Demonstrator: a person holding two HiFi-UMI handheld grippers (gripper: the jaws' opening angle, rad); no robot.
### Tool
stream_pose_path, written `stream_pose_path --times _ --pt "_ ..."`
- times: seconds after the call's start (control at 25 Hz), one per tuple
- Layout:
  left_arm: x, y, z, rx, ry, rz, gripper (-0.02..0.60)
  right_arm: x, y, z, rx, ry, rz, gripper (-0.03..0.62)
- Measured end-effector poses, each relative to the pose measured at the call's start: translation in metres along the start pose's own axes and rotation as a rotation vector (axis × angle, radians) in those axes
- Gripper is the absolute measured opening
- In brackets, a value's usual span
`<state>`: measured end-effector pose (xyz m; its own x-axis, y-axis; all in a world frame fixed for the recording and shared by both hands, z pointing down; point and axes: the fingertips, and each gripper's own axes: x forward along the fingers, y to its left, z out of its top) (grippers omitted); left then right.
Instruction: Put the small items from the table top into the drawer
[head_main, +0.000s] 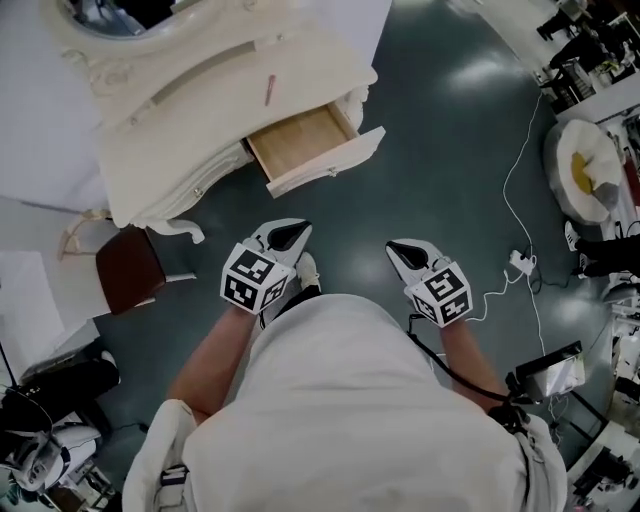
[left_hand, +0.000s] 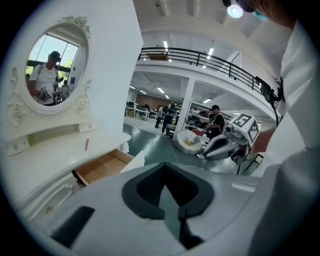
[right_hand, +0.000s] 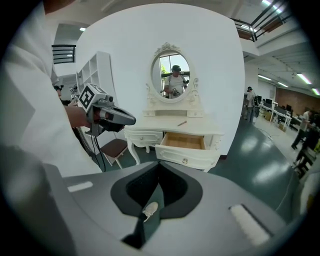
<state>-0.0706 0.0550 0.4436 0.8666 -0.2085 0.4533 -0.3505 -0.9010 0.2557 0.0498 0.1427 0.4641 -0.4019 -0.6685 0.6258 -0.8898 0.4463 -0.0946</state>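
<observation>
The left gripper (head_main: 296, 234) has its jaws pressed together with nothing between them; the right gripper (head_main: 400, 250) is likewise closed and holds nothing, and the slit behind its tips shows only floor and a pale shoe (right_hand: 150, 210); both are held just in front of the person's body, apart from each other, tips pointing toward the dressing table (head_main: 190, 110); a stretch of bare green-grey floor (head_main: 440, 130) lies between them and the furniture; the drawer (head_main: 300, 140) stands pulled out, its white front edge jutting past the table's front and its wooden bottom showing; the slim reddish item (head_main: 268, 90) lies on the table top behind the drawer, set back from the front edge; a brown-seated chair (head_main: 130, 265) stands by the table's left end, beside a leg; a white cable (head_main: 515, 190) trails over the floor on the right, well away from the drawer.
</observation>
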Motion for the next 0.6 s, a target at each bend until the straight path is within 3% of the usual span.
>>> stream_pose_path --times 0.2,0.4,0.6 --pt "0.025 0.088 0.020 -0.007 0.008 0.041 0.030 0.042 -0.026 0.026 0.027 0.011 -0.019 0.029" --pt "0.052 0.163 0.031 -0.091 0.023 0.140 0.048 0.056 -0.057 0.034 0.058 0.032 -0.011 0.032" --pt "0.090 0.236 0.050 -0.108 0.056 0.244 0.051 0.079 -0.104 0.042 0.055 0.043 0.035 0.031"
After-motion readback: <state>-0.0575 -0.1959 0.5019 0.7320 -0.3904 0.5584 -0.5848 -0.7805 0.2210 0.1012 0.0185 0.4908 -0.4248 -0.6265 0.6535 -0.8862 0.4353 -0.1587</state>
